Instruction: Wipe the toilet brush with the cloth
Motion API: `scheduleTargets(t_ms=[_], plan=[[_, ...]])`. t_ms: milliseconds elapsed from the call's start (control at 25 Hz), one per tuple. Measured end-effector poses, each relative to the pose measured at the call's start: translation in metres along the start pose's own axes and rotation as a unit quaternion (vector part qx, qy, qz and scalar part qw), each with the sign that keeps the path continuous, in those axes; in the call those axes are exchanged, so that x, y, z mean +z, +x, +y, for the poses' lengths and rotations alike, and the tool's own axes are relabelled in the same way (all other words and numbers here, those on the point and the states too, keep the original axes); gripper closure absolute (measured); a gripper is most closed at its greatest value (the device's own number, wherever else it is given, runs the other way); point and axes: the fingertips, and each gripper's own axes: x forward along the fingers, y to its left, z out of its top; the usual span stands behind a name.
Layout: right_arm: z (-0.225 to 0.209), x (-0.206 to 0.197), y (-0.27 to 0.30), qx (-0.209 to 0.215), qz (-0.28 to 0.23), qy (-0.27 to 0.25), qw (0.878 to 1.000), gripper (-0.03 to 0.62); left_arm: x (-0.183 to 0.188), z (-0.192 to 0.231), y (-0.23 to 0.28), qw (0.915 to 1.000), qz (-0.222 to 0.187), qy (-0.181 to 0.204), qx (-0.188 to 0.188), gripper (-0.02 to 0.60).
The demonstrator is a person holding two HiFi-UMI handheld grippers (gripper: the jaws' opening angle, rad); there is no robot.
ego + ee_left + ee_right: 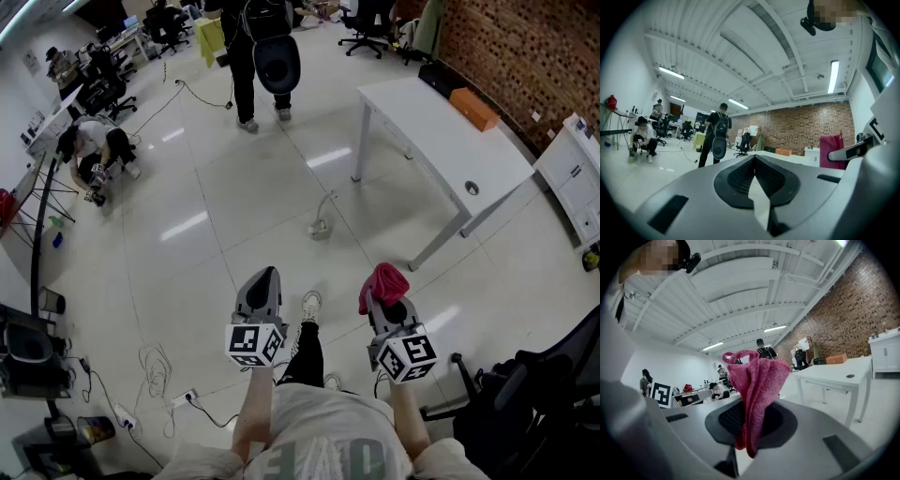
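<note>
**Cloth clamped in right tongs, left tongs closed on nothing**

The left tongs (pixel 261 281) are held out level over the pale tiled floor (pixel 187 234). In the left gripper view their two jaws are seen pressed fully together, and nothing is caught between them. The right tongs (pixel 387 309) are held just beside them, tipped slightly downward, and are clamped on a pink cloth (pixel 758 385). The cloth is pinched at its folded middle. A bunched upper part stands up above the jaws, and a shorter end hangs below them. In the head view the cloth is seen as a crumpled red-pink lump at the front of the right tongs, clear of the floor and well apart from any furniture.

The marker cubes on the two grippers (pixel 253 344) (pixel 406 358) are turned up toward the head camera. A white shoe (pixel 310 305) of the person holding the tongs is seen on the floor between them.

A white worktop (pixel 450 141) stands farther off to the right, with an orange box (pixel 473 109) lying near its far end, by the brick wall (pixel 506 56). A person with a backpack (pixel 255 56) is seen standing in the distance, and another (pixel 94 150) is crouched at the left. A dark office chair (pixel 534 403) is seen at the lower right.
</note>
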Motion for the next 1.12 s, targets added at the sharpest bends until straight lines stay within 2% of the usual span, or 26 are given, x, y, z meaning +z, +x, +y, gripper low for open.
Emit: scheduleTargets(t_ms=[120,240,440,560,680,840,1120], plan=[[-0.015,0.005,0.052,0.006,-0.003,0.003,1.000,0.563,0.007,0.024,0.044,0.9996,-0.023,0.014,-0.006,0.577],[-0.034,0.021,0.114,0.004,0.001,0.005,1.000,0.563,0.018,0.048,0.109,0.9993,-0.027,0.016,-0.021,0.577],[-0.059,0.075,0.232,0.007,-0.012,-0.011,1.000,0.563,0.050,0.101,0.226,0.9982,-0.029,0.026,-0.045,0.577],[-0.063,0.096,0.284,0.032,-0.027,-0.022,0.999,0.563,0.058,0.123,0.280,0.9968,-0.026,0.030,-0.069,0.577],[-0.068,0.101,0.318,0.044,-0.025,-0.021,0.998,0.563,0.059,0.136,0.315,0.9955,-0.017,0.036,-0.086,0.577],[-0.089,0.096,0.348,0.033,-0.006,-0.009,0.999,0.563,0.048,0.139,0.348,0.9952,0.001,0.026,-0.095,0.577],[-0.112,0.116,0.384,0.038,-0.008,-0.012,0.999,0.563,0.048,0.142,0.378,0.9956,0.001,0.021,-0.091,0.577]])
